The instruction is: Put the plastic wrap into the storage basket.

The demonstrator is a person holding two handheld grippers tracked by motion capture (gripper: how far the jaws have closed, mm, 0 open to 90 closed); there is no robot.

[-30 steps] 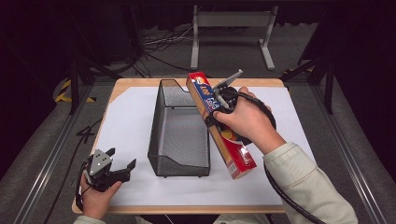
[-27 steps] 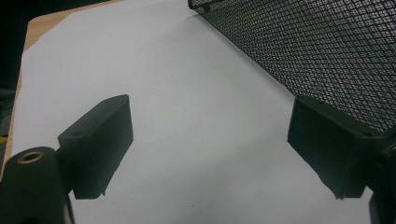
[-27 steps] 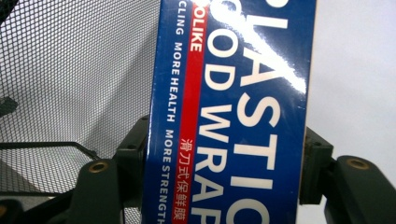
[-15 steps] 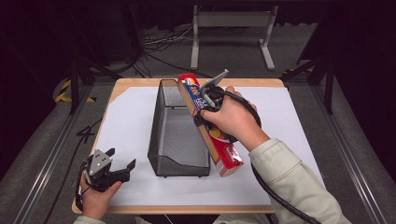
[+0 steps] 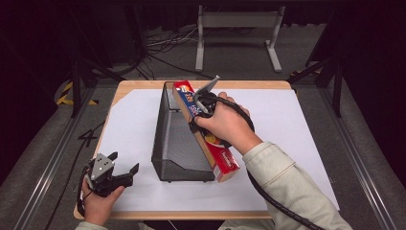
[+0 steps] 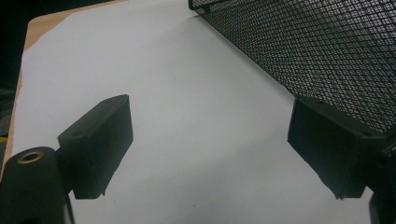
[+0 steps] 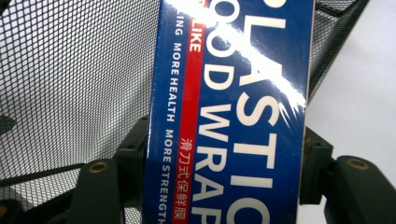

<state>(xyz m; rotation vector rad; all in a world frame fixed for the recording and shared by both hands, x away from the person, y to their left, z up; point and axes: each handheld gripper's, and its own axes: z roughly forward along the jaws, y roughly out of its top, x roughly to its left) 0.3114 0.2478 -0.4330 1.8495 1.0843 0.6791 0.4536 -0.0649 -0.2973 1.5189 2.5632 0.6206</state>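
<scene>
The left gripper (image 5: 116, 168) is held at the near left corner of the tabletop (image 5: 143, 85), over the white sheet (image 5: 129, 124). Its fingers (image 6: 95, 144) are spread wide and grasp nothing; in the left gripper view only bare white sheet is seen between them. Just beyond the finger on the right of that view, the black mesh basket (image 6: 308, 51) is seen, its wall running away toward the far edge.

The right gripper (image 5: 197, 111) is held farther out, above the middle of the tabletop. Its fingers (image 7: 133, 154) are clenched on the plastic wrap box (image 7: 233, 112), one pressed on each long side of the box, as seen in the right gripper view. In that view, blue and red print with white lettering is seen on the box face between the fingers. Beyond and to the left of the fingers, the mesh of the basket is seen behind the box; to the right, white sheet.

In the high view the plastic wrap box (image 5: 225, 160) is seen lying along the right rim of the mesh basket (image 5: 167, 139), with one end toward the far edge and the other past the basket's near right corner. Whether the box rests on the rim or is held just clear of it cannot be told.

Beyond the tabletop, a dark floor with cables (image 5: 163, 45) and a grey metal stand (image 5: 237, 33) are seen.
</scene>
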